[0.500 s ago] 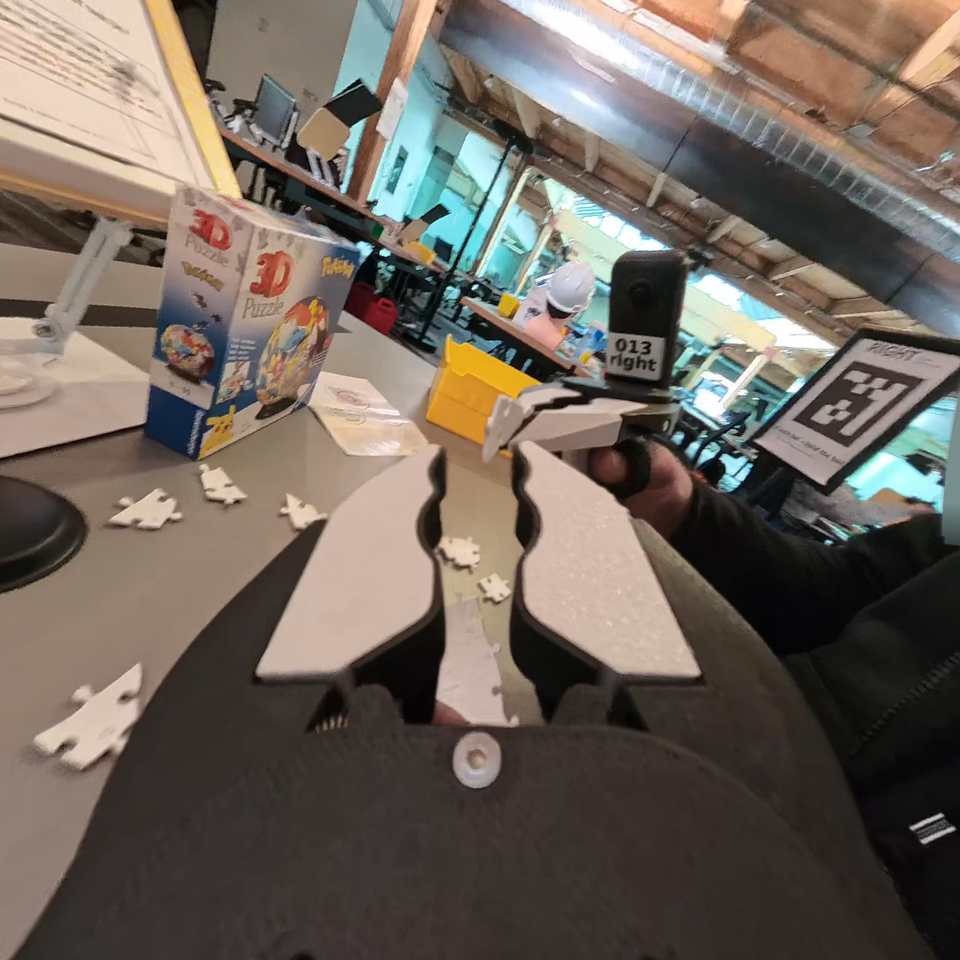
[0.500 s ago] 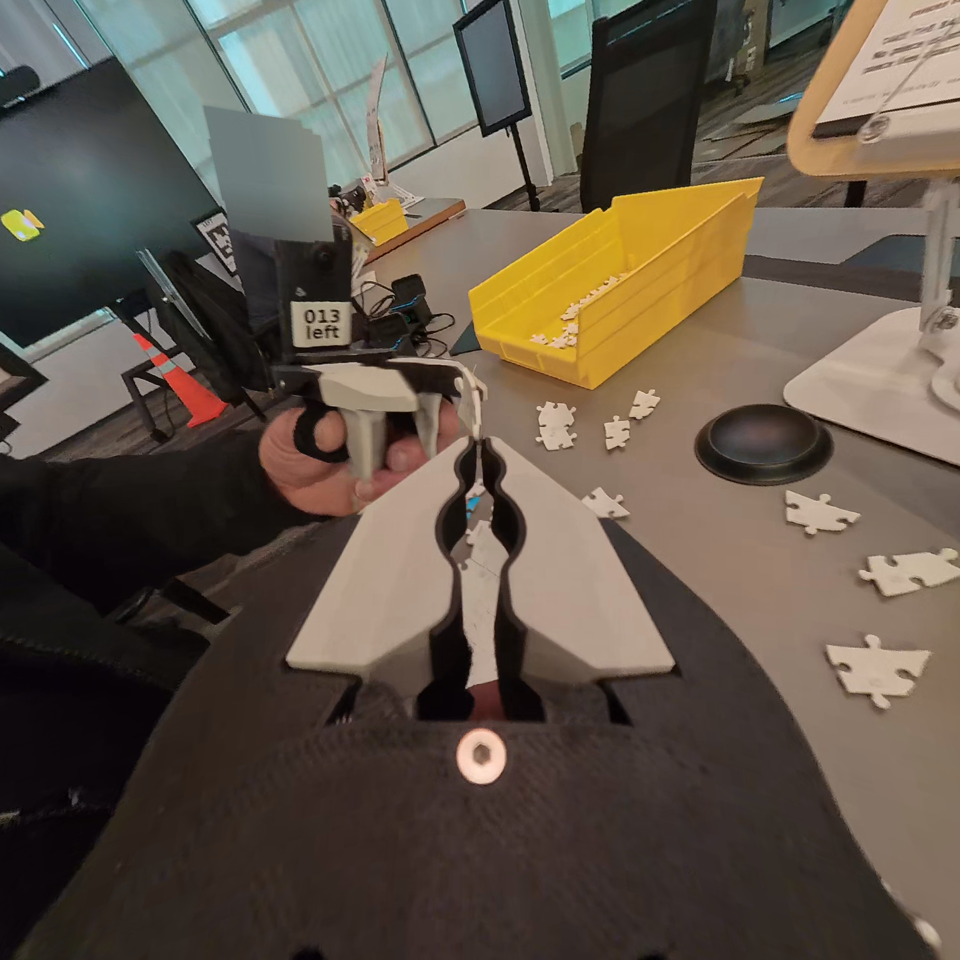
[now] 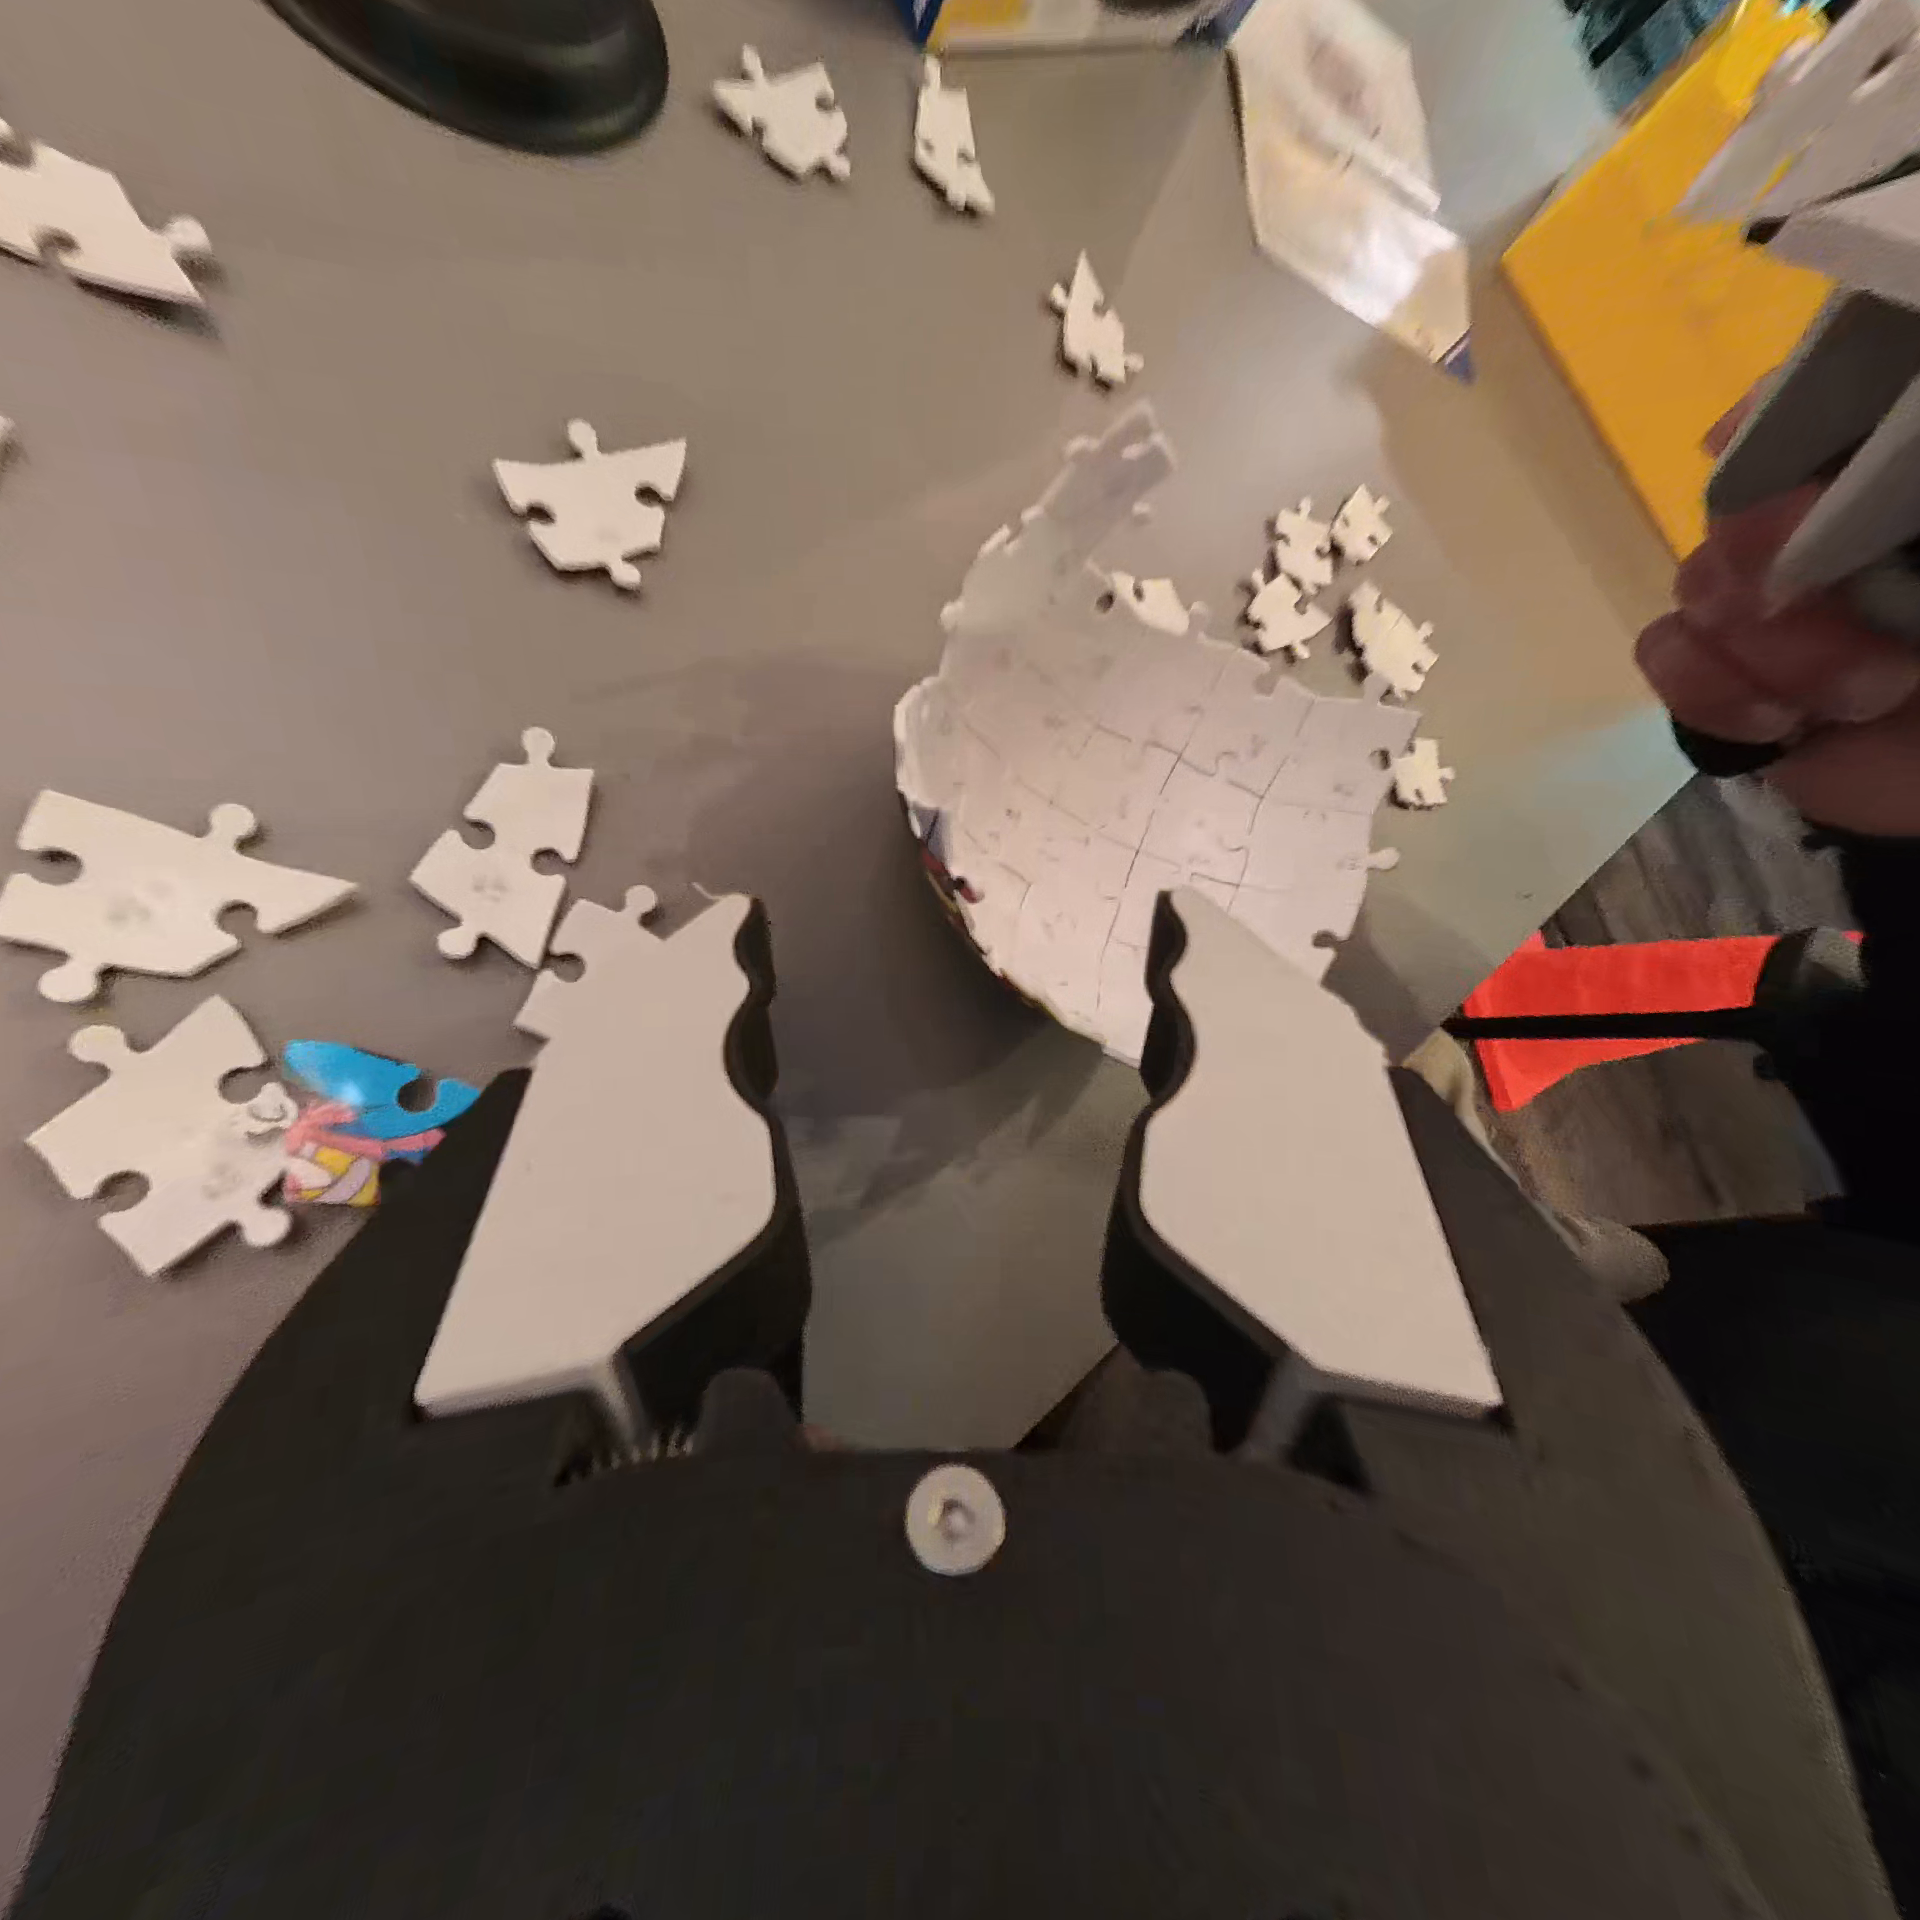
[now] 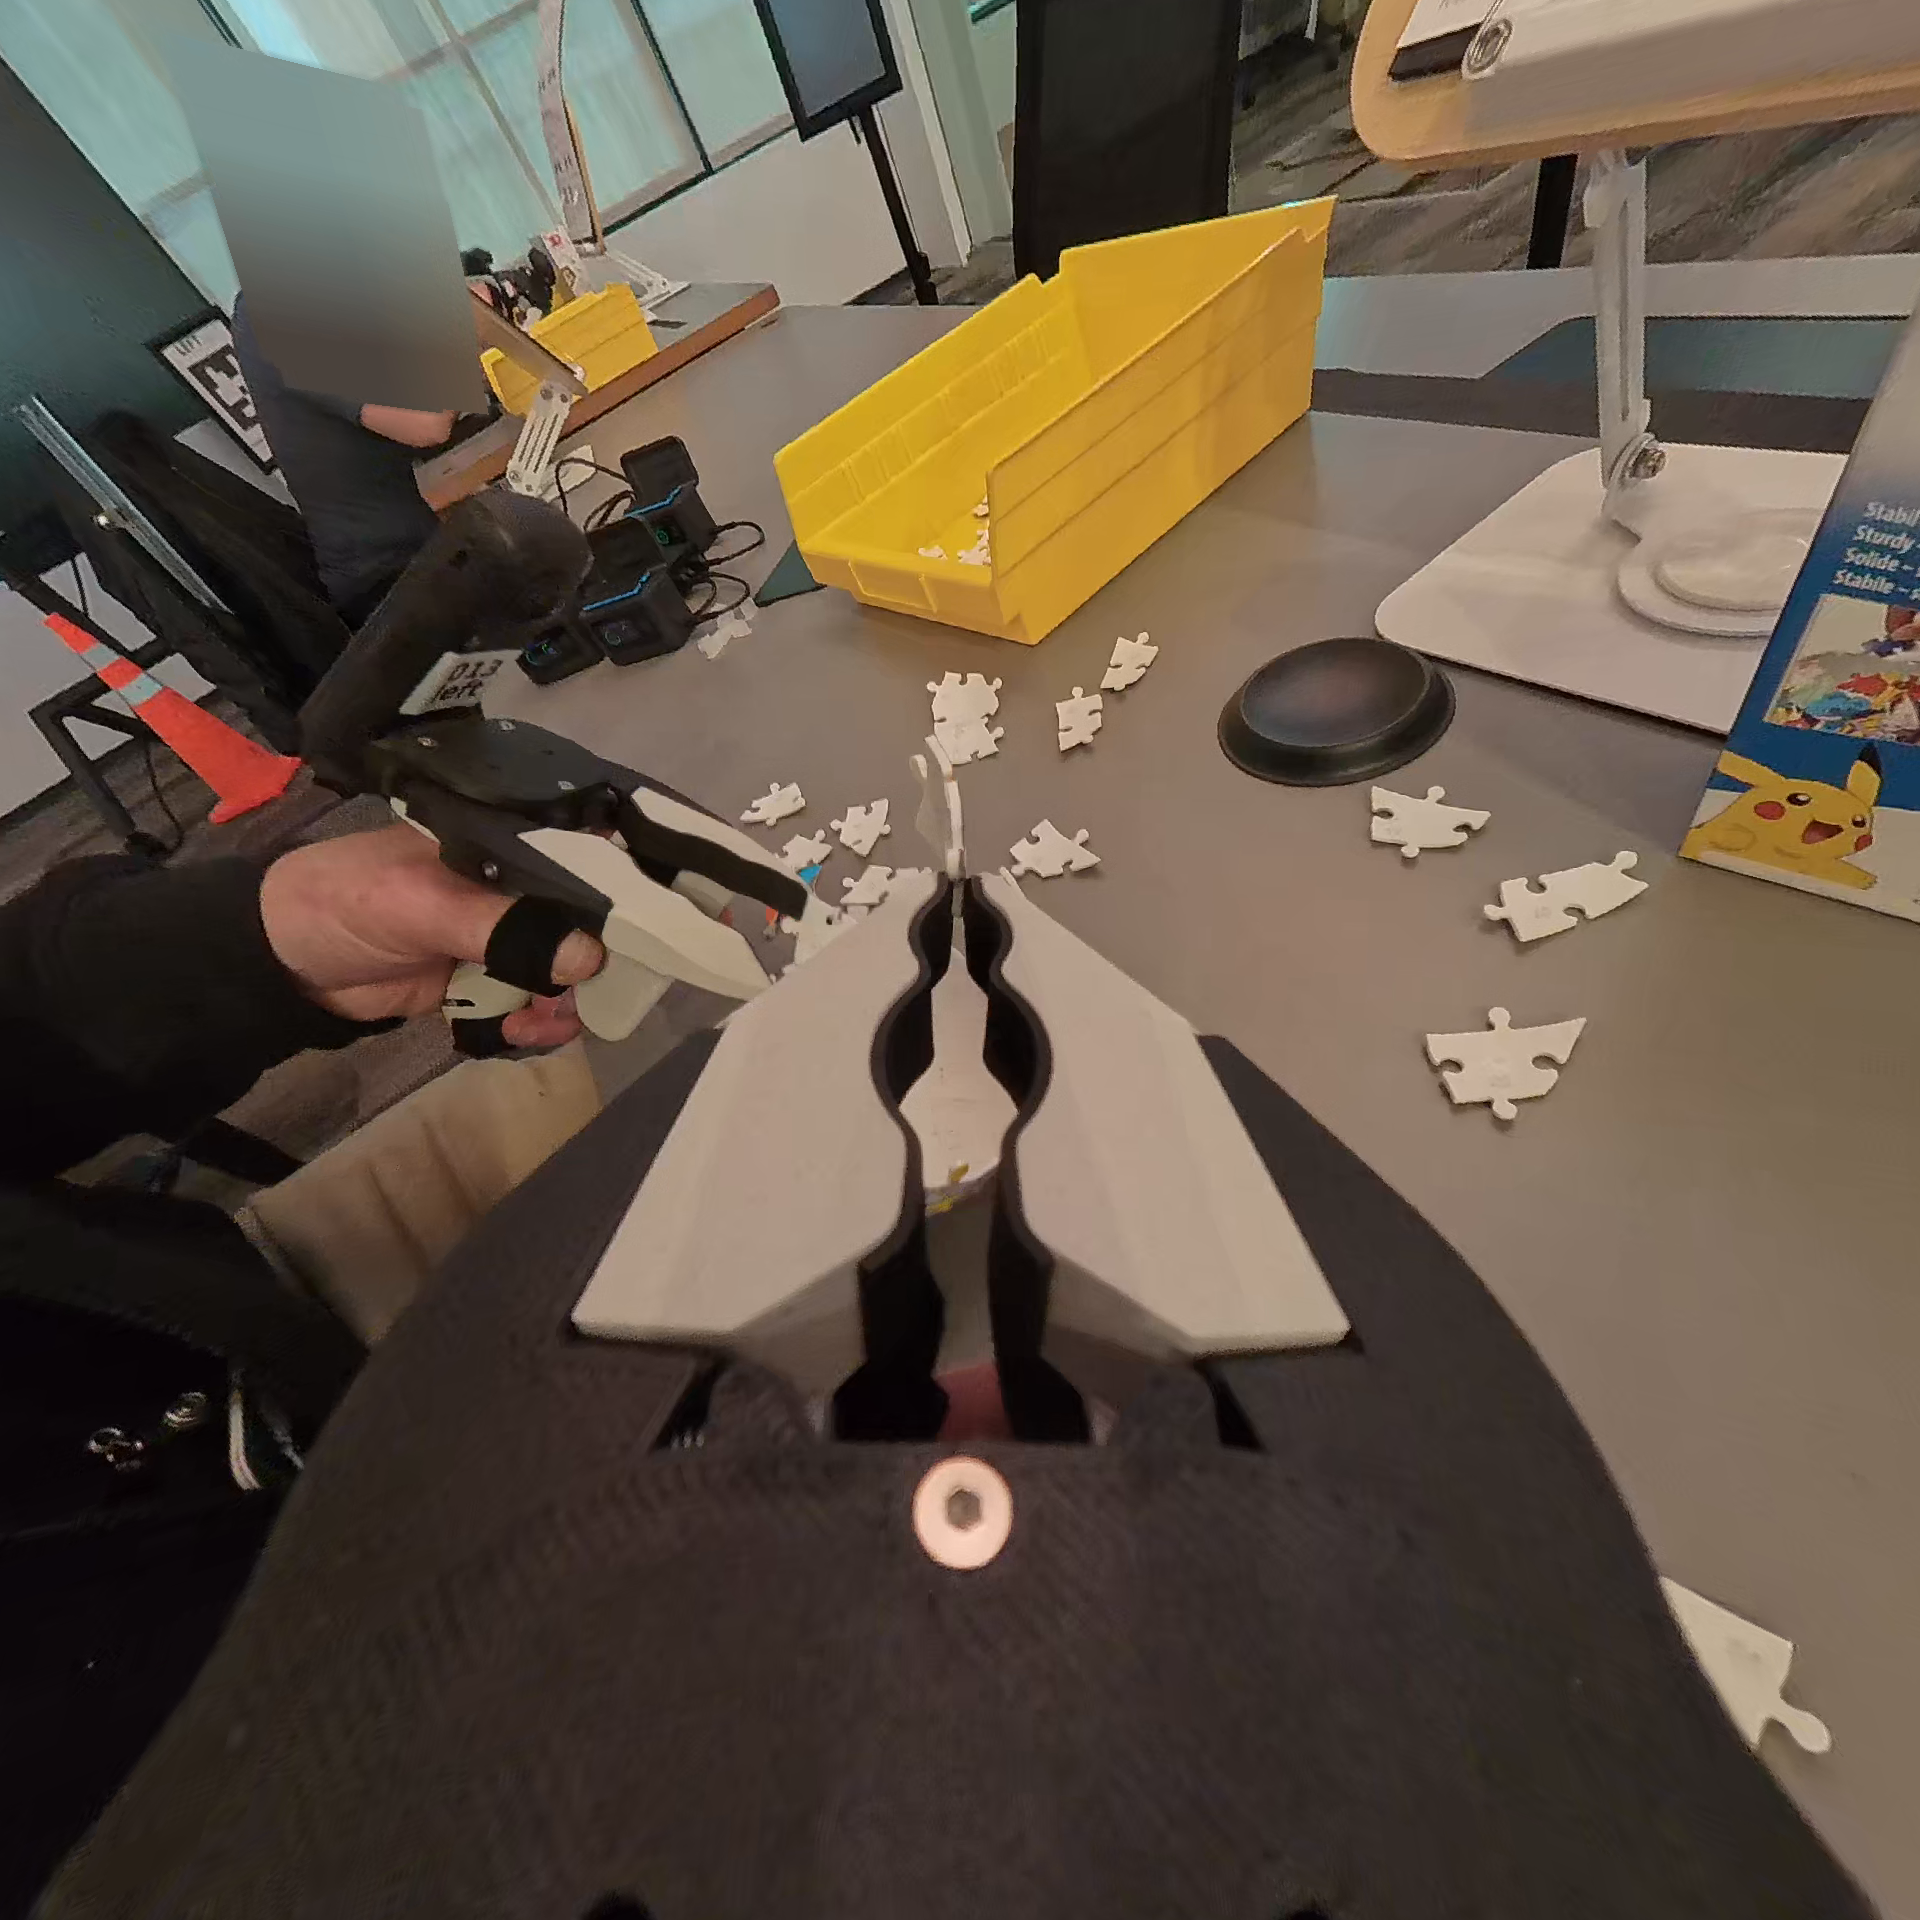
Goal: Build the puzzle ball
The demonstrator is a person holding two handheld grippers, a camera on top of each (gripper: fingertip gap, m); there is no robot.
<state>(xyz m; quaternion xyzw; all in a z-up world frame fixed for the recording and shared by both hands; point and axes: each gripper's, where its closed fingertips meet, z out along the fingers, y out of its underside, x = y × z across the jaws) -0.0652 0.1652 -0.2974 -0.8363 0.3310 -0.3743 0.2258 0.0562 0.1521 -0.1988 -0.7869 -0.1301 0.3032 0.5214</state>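
On the grey table point(image 3: 312, 623), the left gripper point(image 3: 961, 914) gapes empty below the half-built ball point(image 3: 1132, 790) at frame centre, while the right gripper point(image 4: 958, 883) pinches a white piece point(image 4: 940, 800), likely next aligned to the ball's rim.

- L wrist view: part-built ball shell point(image 3: 1132, 790) sits on worktop point(image 3: 343, 644), just ahead of L claw point(image 3: 961, 914), nearer its R finger.
- Loose pcs point(image 3: 597, 504) scattered on worktop to L of shell; small cluster of pcs point(image 3: 1340, 597) just behind shell.
- Round stand point(image 3: 488, 62) at far L, behind loose pcs.
- R wrist view: bin point(image 4: 1070, 436) on worktop far ahead, w/ a few pcs inside.
- Round stand to R of bin, nearer; puzzle box point(image 4: 1829, 727) at R edge, beside stand.
- R claw point(image 4: 956, 883) has a piece point(image 4: 940, 805) upright at its tips.
- L claw sits L of R claw, tips close.
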